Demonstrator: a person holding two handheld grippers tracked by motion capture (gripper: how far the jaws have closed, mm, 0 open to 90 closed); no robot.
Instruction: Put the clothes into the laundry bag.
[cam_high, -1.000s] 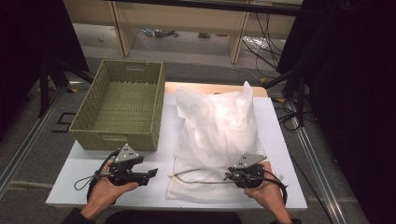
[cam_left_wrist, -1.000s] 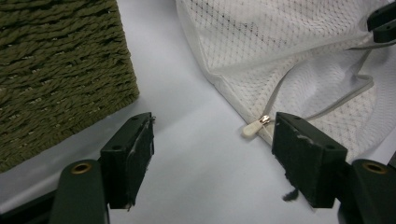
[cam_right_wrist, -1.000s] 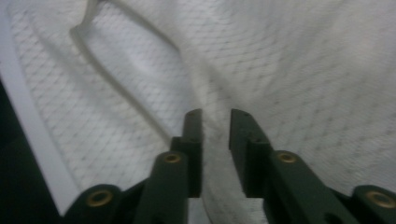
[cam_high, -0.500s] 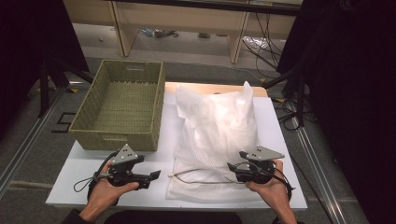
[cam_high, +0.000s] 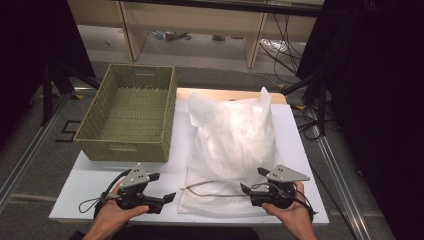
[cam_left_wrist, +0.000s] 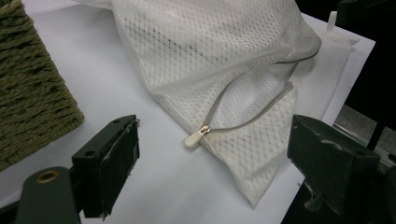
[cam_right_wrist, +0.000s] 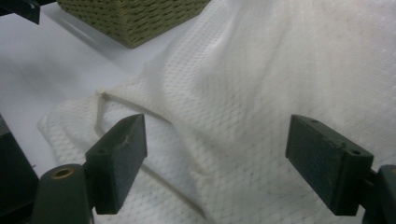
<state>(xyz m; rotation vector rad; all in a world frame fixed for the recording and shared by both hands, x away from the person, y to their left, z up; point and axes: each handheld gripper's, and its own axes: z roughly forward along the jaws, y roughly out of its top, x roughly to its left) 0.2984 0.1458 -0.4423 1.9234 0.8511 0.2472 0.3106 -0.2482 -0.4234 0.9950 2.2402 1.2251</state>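
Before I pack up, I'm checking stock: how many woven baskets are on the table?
1. The woven basket stands on the table's far left part, beside the white mesh bag. Nothing visible hides another.

A: Overhead light falls evenly on the white table; the room around it sinks into near black on both sides.

B: Any glare?

A: The mesh bag nearly washes out, its folds faint. The right gripper view looks soft and hazy; the left gripper view shows the mesh crisply.
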